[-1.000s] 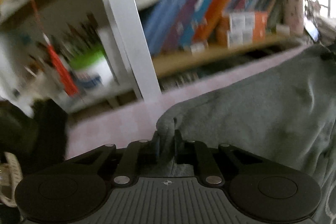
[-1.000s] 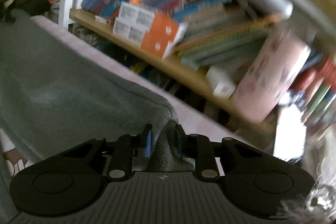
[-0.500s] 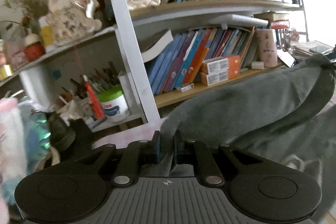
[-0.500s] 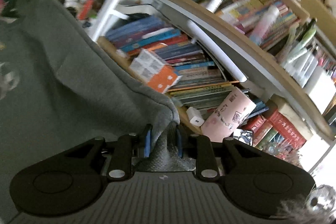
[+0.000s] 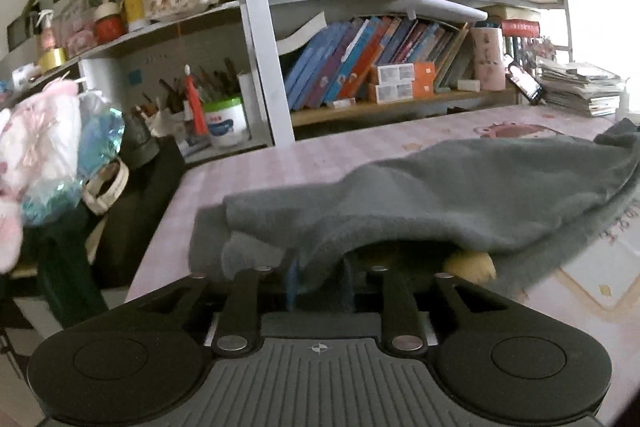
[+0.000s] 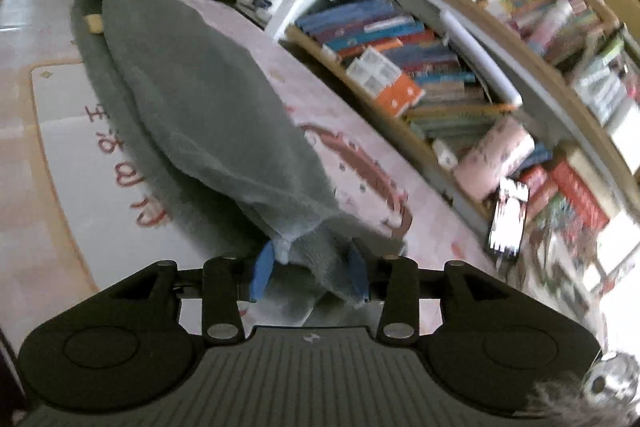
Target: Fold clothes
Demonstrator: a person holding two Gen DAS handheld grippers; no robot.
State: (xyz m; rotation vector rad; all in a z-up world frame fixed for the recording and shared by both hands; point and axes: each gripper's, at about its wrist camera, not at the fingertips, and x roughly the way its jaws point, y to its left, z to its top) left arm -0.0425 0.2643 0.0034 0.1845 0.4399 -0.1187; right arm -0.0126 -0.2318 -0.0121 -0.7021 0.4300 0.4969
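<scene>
Cloth [image 5: 460, 195] stretches lengthwise between both grippers, its folded edge slack between each one's opening fingers: left gripper [image 5: 320, 279], right gripper [image 6: 308, 267].

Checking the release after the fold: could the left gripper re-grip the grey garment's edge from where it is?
Probably yes. The left gripper has its jaws opening with the folded edge of the grey garment lying between them on the pink table cover. Nothing else sits in the way; closing again should catch the cloth.
</scene>
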